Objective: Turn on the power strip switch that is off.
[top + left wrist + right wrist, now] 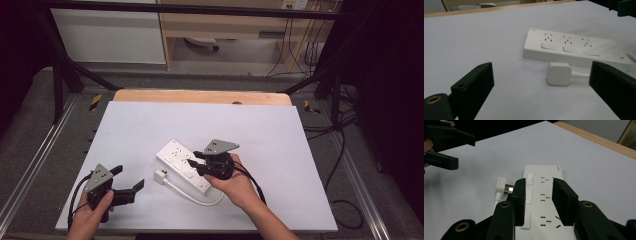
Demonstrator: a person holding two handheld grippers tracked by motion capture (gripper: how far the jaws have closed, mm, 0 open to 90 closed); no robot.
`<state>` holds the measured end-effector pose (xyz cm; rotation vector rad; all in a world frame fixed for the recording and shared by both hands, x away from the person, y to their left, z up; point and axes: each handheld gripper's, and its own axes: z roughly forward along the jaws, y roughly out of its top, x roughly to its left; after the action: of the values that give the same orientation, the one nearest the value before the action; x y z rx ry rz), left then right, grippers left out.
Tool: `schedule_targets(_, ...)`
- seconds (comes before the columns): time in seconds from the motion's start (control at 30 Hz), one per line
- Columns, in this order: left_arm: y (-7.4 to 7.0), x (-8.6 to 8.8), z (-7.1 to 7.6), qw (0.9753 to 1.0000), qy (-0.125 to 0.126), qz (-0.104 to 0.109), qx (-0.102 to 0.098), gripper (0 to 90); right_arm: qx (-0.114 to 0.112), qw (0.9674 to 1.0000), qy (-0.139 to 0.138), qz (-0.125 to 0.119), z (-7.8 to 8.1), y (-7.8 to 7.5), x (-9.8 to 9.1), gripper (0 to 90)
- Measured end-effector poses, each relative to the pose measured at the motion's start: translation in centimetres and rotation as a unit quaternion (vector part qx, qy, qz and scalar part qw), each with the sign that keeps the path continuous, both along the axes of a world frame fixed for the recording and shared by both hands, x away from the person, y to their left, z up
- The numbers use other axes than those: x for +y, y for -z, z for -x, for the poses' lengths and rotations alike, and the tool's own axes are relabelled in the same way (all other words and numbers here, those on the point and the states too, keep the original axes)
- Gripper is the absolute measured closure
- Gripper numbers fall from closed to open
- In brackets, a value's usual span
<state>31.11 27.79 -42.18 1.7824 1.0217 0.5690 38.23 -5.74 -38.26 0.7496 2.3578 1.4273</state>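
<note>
We see the right hand (pixel 239 186) reaching in from the bottom edge of the high view, forearm angled up and to the left, carrying the right gripper (pixel 196 159) over the near end of the white power strip (pixel 182 164). The left hand (pixel 90 212) sits low at the left of the table (pixel 280 135), and its left gripper (pixel 131 179) points to the right, toward the strip, well apart from it.

In the right gripper view we look straight down along the strip (pixel 544 195): the 2 jaws straddle its width over the top face, with a narrow gap between them, and we cannot tell whether the pads press its sides. That view also shows the metal prongs of the plug (pixel 502 185), which the other views hide. The left gripper view shows its own jaws spread wide with nothing between them, the plug (pixel 558 73) lying just in front of the strip (pixel 574 48).

The strip is flat, white and rectangular, with 3 socket groups, 3 rocker switches and a red mark at one end. It lies slanted near the table's middle. Its white cable (pixel 192 195) loops along the near side to the plug (pixel 159 176), which rests just beside the strip.
</note>
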Motion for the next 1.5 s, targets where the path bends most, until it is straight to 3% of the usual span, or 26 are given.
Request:
schedule_targets(0.33, 0.0, 0.0, 0.0, 1.0, 0.001, -0.001, 0.0, 6.1, -0.013, 0.9995, -0.022, -0.017, 0.1, 0.3, 0.9, 76.5)
schedule_targets(0.73, 0.0, -0.2, 0.1, 1.0, 0.005, 0.0, -0.003, 6.1, -0.016, 0.9995, -0.028, 0.0, 0.3, 1.0, 1.5, 90.0)
schedule_targets(1.07, 0.0, -0.1, 0.1, 1.0, 0.004, 0.0, -0.004, 6.2, -0.016, 0.9995, -0.027, 0.005, 0.3, 1.7, 1.6, 90.0)
schedule_targets(1.5, 0.0, 0.1, 0.1, 1.0, 0.003, 0.001, -0.004, 6.2, 0.003, 0.9998, -0.018, 0.006, 0.1, 3.1, 1.5, 90.0)
